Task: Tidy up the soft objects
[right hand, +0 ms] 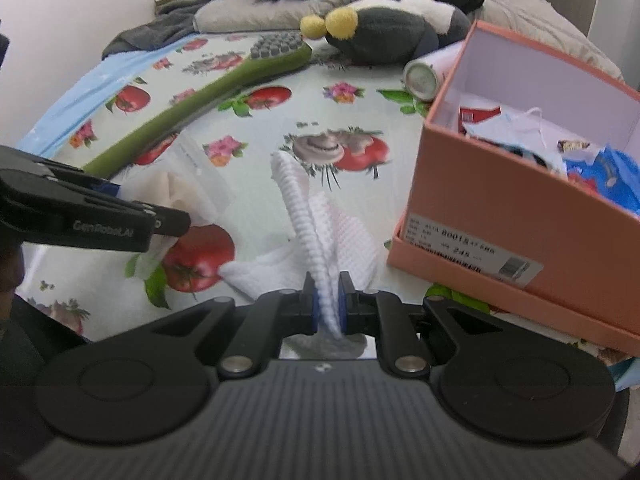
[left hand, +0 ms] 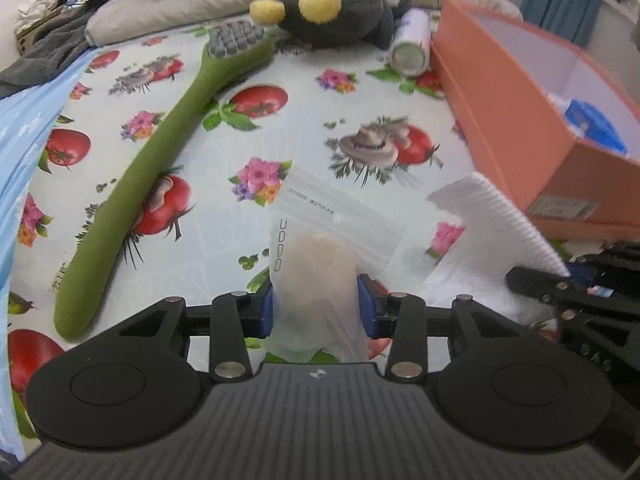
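Observation:
My left gripper (left hand: 316, 308) is shut on a clear plastic bag (left hand: 316, 280) holding a cream soft item, its blue pads pressing both sides. The bag's flat end lies forward on the tomato-print sheet (left hand: 224, 152). My right gripper (right hand: 328, 308) is shut on a white waffle cloth (right hand: 316, 220), which stands up in a fold between the pads and trails onto the sheet. In the right wrist view the left gripper (right hand: 176, 222) comes in from the left over the cream bag (right hand: 176, 192). The right gripper (left hand: 516, 280) and the cloth (left hand: 492, 220) show at the right of the left wrist view.
An open orange shoebox (right hand: 500, 200) with assorted items stands at the right. A long green plush toothbrush (left hand: 132, 196) lies diagonally at the left. A dark plush toy (left hand: 340, 12) with yellow pompoms, a cylindrical can (left hand: 412, 48), a grey pillow (left hand: 180, 8) and dark clothes lie at the back.

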A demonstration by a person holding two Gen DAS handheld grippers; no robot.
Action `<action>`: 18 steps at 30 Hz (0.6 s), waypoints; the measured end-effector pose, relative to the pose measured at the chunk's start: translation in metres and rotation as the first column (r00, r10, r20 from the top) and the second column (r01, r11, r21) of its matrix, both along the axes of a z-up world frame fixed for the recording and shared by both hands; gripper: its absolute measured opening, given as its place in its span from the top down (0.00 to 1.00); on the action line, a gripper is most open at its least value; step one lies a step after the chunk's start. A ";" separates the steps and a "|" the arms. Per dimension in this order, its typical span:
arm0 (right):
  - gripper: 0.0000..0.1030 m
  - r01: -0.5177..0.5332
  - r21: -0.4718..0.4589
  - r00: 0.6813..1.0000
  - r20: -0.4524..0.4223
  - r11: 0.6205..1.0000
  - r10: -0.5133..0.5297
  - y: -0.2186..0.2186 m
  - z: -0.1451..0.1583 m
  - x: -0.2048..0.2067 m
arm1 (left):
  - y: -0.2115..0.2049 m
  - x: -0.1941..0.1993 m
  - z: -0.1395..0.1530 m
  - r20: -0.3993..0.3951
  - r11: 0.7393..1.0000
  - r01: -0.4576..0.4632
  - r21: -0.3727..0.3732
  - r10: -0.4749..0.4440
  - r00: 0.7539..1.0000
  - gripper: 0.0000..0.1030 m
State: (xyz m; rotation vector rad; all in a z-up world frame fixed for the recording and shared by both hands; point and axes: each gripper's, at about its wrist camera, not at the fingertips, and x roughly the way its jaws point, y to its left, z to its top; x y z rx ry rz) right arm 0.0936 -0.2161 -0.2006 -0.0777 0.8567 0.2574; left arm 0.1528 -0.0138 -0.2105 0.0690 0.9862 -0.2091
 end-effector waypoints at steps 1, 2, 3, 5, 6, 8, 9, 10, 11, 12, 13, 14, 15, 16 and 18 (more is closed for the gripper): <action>0.87 0.000 0.003 1.000 0.006 1.000 0.000 0.000 0.004 -0.001 | 0.000 -0.003 0.005 0.011 1.000 -0.006 -0.005 0.006 1.000 0.55; 0.87 0.000 0.007 1.000 0.012 1.000 0.000 0.001 0.008 -0.002 | 0.000 -0.006 0.011 0.024 1.000 -0.013 -0.012 0.013 1.000 0.55; 0.87 0.000 0.010 1.000 0.020 1.000 -0.001 0.001 0.012 -0.004 | 0.000 -0.009 0.016 0.034 1.000 -0.017 -0.018 0.018 0.999 0.55; 0.87 0.002 0.016 0.999 0.037 1.000 -0.002 0.002 0.021 -0.006 | 0.002 -0.016 0.028 0.048 0.999 -0.030 -0.038 0.032 0.998 0.55; 0.87 0.003 0.020 0.999 0.045 1.000 -0.004 0.003 0.027 -0.007 | 0.004 -0.020 0.033 0.055 0.998 -0.033 -0.049 0.036 0.998 0.55; 0.87 0.005 0.034 0.998 0.062 0.999 -0.007 0.003 0.037 -0.010 | 0.005 -0.029 0.045 0.074 0.998 -0.042 -0.057 0.046 0.996 0.55; 0.87 0.006 0.037 0.997 0.071 0.999 -0.009 0.003 0.042 -0.011 | 0.006 -0.032 0.049 0.083 0.997 -0.048 -0.057 0.053 0.995 0.55; 0.87 0.007 0.040 0.997 0.080 0.999 -0.010 0.004 0.047 -0.013 | 0.008 -0.036 0.054 0.091 0.997 -0.056 -0.062 0.062 0.994 0.55; 0.87 0.007 0.043 0.996 0.089 0.999 -0.011 0.004 0.051 -0.014 | 0.010 -0.040 0.058 0.099 0.995 -0.065 -0.071 0.072 0.993 0.55; 0.87 0.006 0.046 0.995 0.098 0.999 -0.010 0.005 0.055 -0.016 | 0.012 -0.043 0.062 0.104 0.994 -0.072 -0.078 0.080 0.991 0.55; 0.87 0.004 0.049 0.994 0.105 0.999 -0.009 0.005 0.060 -0.018 | 0.014 -0.046 0.066 0.109 0.993 -0.080 -0.088 0.090 0.990 0.55; 0.87 0.002 0.052 0.994 0.112 0.999 -0.008 0.005 0.063 -0.020 | 0.015 -0.050 0.070 0.113 0.991 -0.086 -0.099 0.097 0.989 0.55; 0.87 -0.001 0.055 0.993 0.120 0.998 -0.006 0.005 0.068 -0.022 | 0.017 -0.053 0.074 0.117 0.989 -0.094 -0.112 0.107 0.987 0.55; 0.87 -0.002 0.057 0.992 0.128 0.998 -0.005 0.006 0.072 -0.024 | 0.019 -0.056 0.078 0.121 0.987 -0.101 -0.121 0.116 0.986 0.54; 0.87 -0.005 0.063 0.990 0.142 0.998 -0.004 0.006 0.080 -0.029 | 0.021 -0.063 0.085 0.132 0.984 -0.115 -0.138 0.133 0.982 0.54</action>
